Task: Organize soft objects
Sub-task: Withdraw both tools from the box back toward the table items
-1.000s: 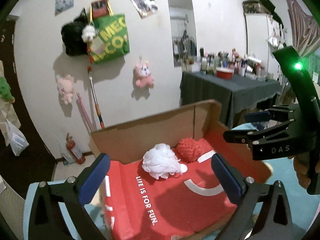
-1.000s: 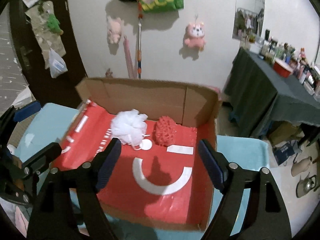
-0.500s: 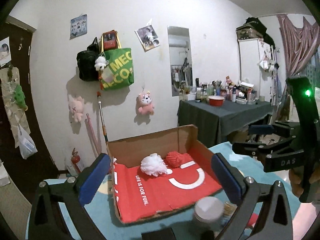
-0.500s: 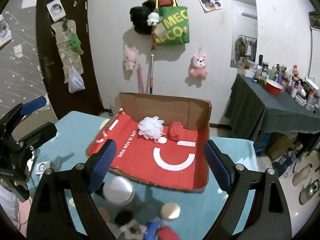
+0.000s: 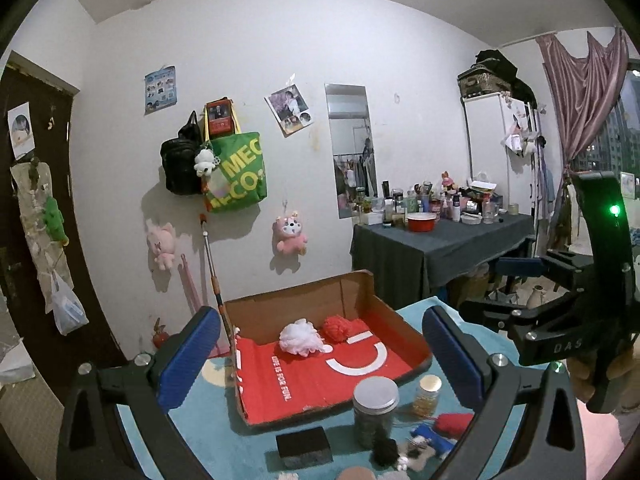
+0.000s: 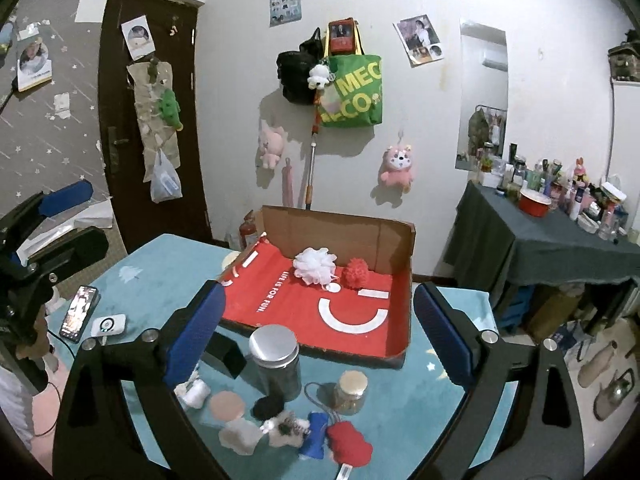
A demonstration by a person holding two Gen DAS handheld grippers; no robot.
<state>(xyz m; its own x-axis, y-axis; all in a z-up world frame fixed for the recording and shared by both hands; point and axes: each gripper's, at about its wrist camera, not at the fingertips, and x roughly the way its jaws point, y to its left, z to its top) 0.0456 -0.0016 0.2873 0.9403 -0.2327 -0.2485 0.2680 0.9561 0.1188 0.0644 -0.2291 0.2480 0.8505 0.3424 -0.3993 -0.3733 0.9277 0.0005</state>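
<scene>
A cardboard box (image 6: 332, 228) with a red lining lies on the teal table and holds a white mesh pouf (image 6: 315, 265) beside a red pouf (image 6: 357, 273). Both also show in the left wrist view: white pouf (image 5: 299, 337), red pouf (image 5: 337, 327). Nearer me lie a red plush piece (image 6: 350, 442), a blue soft item (image 6: 314, 434), a black pompom (image 6: 269, 406) and a white wad (image 6: 196, 392). My right gripper (image 6: 320, 312) and my left gripper (image 5: 320, 344) hover above the table's near side, both open and empty.
A silver-lidded jar (image 6: 276, 360), a small jar (image 6: 352, 390) and a black block (image 6: 224, 354) stand between the box and the soft items. A phone (image 6: 79, 311) and a white device (image 6: 109, 325) lie at the left. A cluttered dark table (image 6: 540, 248) stands at the right.
Both grippers have drawn back and up from over the box. The jars and loose soft items on the near side of the table have come into view.
</scene>
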